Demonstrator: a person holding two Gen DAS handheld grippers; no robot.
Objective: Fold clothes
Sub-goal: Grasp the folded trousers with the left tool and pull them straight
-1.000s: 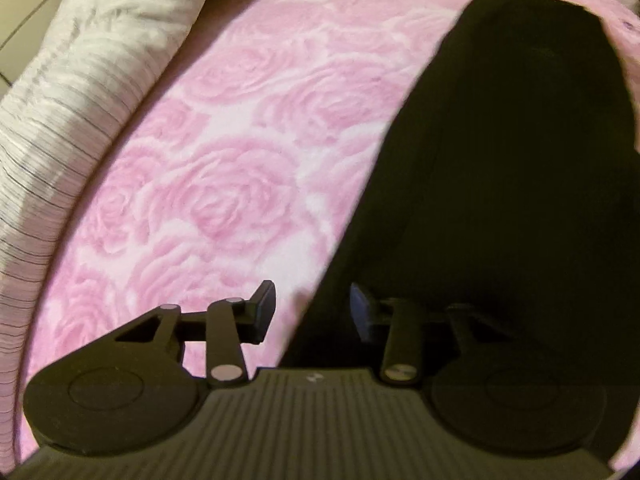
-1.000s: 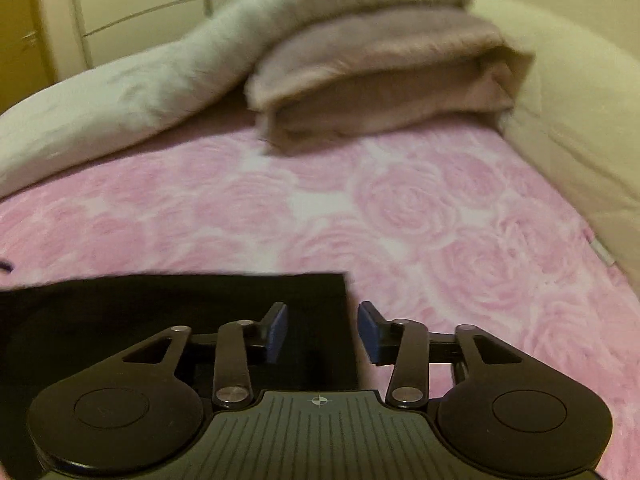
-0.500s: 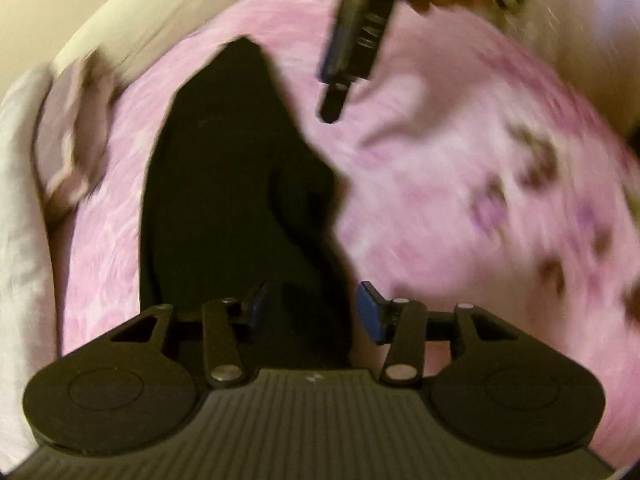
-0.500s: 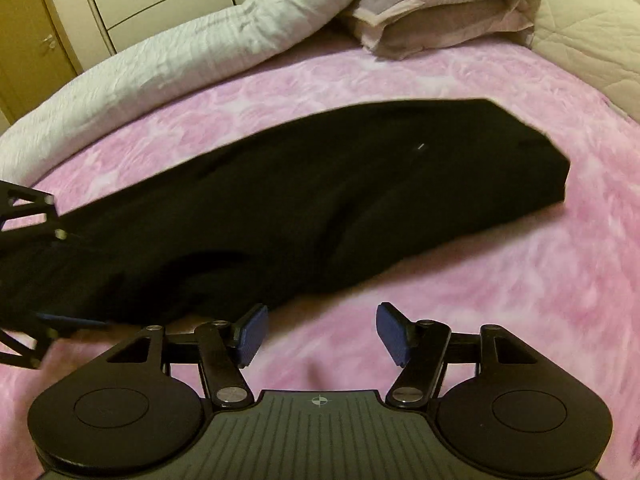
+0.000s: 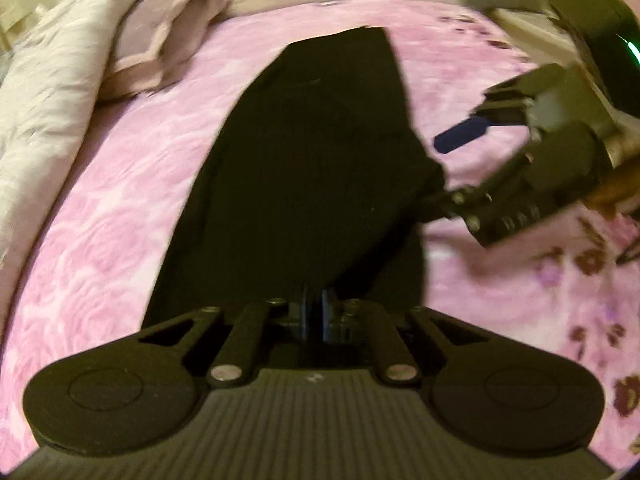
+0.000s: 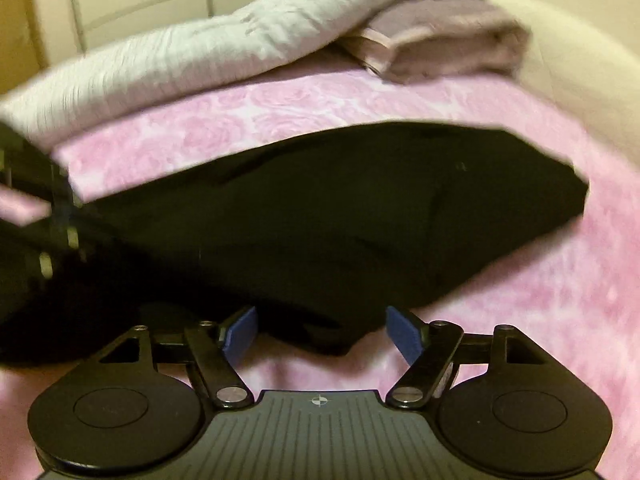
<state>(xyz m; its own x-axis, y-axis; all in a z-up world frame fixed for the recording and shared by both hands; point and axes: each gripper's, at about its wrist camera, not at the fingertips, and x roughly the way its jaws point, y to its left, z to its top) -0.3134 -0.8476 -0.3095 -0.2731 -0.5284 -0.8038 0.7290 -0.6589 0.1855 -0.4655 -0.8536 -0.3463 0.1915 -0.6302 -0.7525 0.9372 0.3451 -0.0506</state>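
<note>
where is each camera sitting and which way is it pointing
Left wrist: on the left hand-held gripper, shut on the black garment, looking along it toward the pillow; right hand-held gripper at right.
Right wrist: on the open right hand-held gripper, facing the garment's side.
Shared: garment, pink bedspread, pillow.

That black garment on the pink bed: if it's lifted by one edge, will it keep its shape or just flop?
Probably flop: the black garment drapes and creases where the left gripper pinches its near edge. It looks light, bunching easily on the pink bedspread. The open right gripper sits at a loose fold, which would likely sag.
</note>
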